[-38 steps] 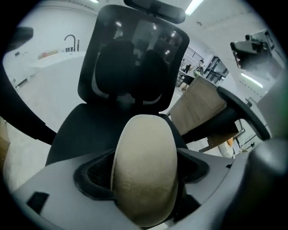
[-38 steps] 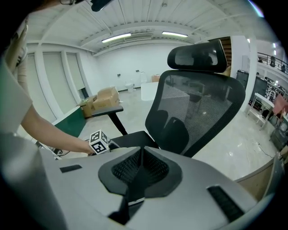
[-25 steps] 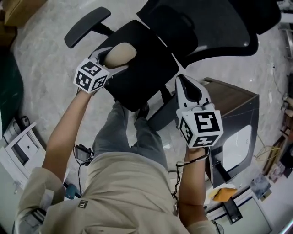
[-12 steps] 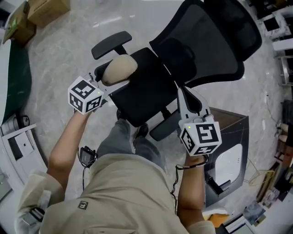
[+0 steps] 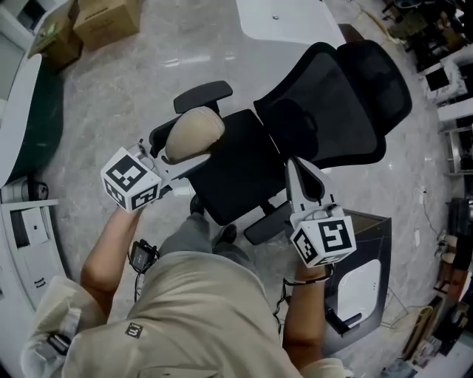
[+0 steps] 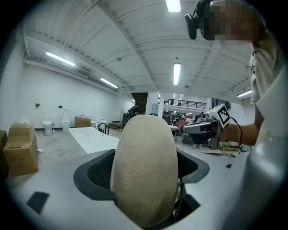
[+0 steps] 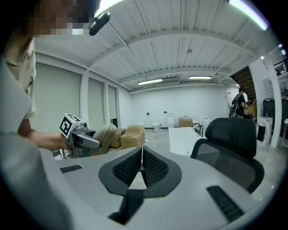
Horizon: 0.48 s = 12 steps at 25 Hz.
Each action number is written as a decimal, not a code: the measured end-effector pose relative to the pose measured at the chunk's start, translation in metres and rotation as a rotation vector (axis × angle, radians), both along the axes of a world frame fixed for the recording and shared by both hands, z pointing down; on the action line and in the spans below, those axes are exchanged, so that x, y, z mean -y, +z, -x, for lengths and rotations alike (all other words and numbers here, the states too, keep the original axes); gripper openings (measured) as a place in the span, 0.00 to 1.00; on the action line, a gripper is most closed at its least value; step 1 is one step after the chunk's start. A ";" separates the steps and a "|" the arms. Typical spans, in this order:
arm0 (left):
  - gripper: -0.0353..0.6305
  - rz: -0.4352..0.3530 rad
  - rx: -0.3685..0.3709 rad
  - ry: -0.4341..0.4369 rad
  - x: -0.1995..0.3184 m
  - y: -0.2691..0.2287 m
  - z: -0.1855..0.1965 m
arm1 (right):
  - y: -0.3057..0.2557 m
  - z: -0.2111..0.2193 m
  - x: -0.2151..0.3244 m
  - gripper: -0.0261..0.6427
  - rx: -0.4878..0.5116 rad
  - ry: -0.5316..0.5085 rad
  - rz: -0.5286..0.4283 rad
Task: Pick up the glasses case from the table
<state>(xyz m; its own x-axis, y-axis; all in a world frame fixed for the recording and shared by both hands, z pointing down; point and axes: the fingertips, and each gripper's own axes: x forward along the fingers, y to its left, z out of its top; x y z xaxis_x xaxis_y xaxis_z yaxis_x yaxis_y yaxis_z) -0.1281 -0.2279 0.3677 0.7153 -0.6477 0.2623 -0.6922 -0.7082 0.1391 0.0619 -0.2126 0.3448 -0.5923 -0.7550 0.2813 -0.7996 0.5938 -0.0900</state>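
Cardboard boxes (image 5: 107,18): upper left corner of the head view, on the pale floor (image 5: 103,96), well apart from both grippers.
Left gripper (image 5: 186,148): left of centre in the head view; its jaws are clamped on the glasses case, one to each side of it.
Glasses case (image 5: 194,131): beige and oval, off the table, held over the left edge of the chair seat. In the left gripper view the glasses case (image 6: 145,166) stands upright between the jaws and fills the gap.
Armrest (image 5: 203,94): just above the case in the head view, near it but apart.
Office chair (image 5: 332,103): black, filling the centre and upper right, under both grippers.
White table (image 5: 292,18): top edge, above the chair back, well apart from the case.
Right gripper (image 5: 295,166): right of centre over the seat's right edge; jaws pressed together with nothing between them, as the right gripper (image 7: 142,164) shows in its own view.
Dark cabinet (image 5: 369,236): lower right, just beside the right gripper's marker cube.
Open room: bare floor to the left of the case and above it.
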 end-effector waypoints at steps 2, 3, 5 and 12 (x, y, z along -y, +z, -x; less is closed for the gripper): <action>0.67 -0.027 -0.006 -0.013 -0.008 -0.016 0.008 | -0.013 0.007 -0.002 0.08 0.014 -0.015 -0.022; 0.67 -0.039 -0.007 -0.019 -0.012 -0.024 0.013 | -0.019 0.011 -0.003 0.08 0.021 -0.021 -0.031; 0.67 -0.060 -0.013 -0.033 -0.019 -0.038 0.021 | -0.030 0.019 -0.004 0.07 0.035 -0.037 -0.044; 0.67 -0.116 -0.046 -0.082 -0.037 -0.084 0.040 | -0.062 0.037 -0.008 0.07 0.070 -0.081 -0.084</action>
